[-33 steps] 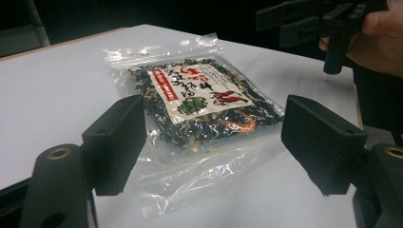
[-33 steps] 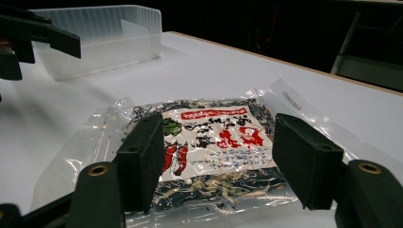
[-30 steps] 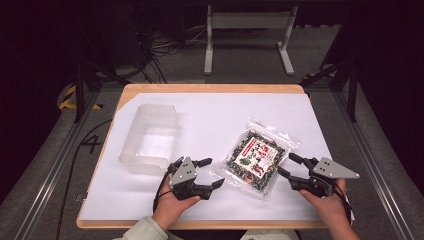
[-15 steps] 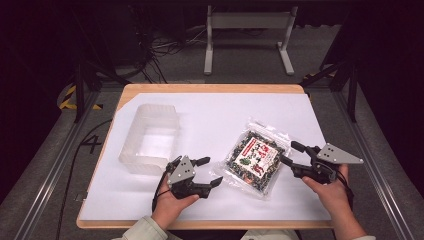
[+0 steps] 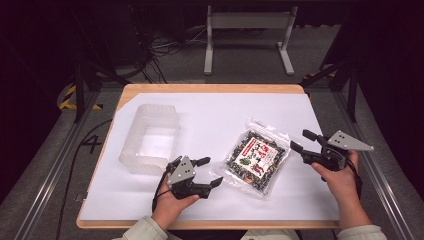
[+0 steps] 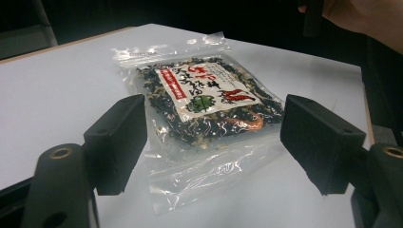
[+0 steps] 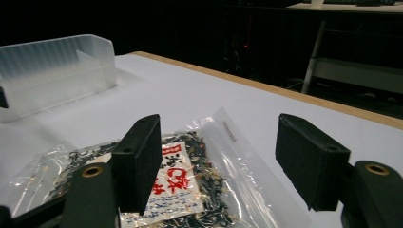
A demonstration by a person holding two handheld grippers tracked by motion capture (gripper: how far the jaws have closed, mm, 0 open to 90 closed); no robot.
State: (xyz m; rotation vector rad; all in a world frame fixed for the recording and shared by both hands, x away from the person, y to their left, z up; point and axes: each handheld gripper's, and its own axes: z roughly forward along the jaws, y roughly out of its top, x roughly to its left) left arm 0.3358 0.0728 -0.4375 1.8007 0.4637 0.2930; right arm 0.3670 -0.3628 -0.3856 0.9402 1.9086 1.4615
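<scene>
Clear plastic bag of dark dried food with a red-and-white label lies flat on the white table, toward its right near corner. Left gripper rests just beside its left end, jaws apart and empty. Right gripper hovers at its right edge, jaws just widened, holding nothing. A translucent bin stands toward the left edge

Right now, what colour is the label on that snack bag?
The label is white with red lettering and a green mark; the left gripper view shows it best.
</scene>
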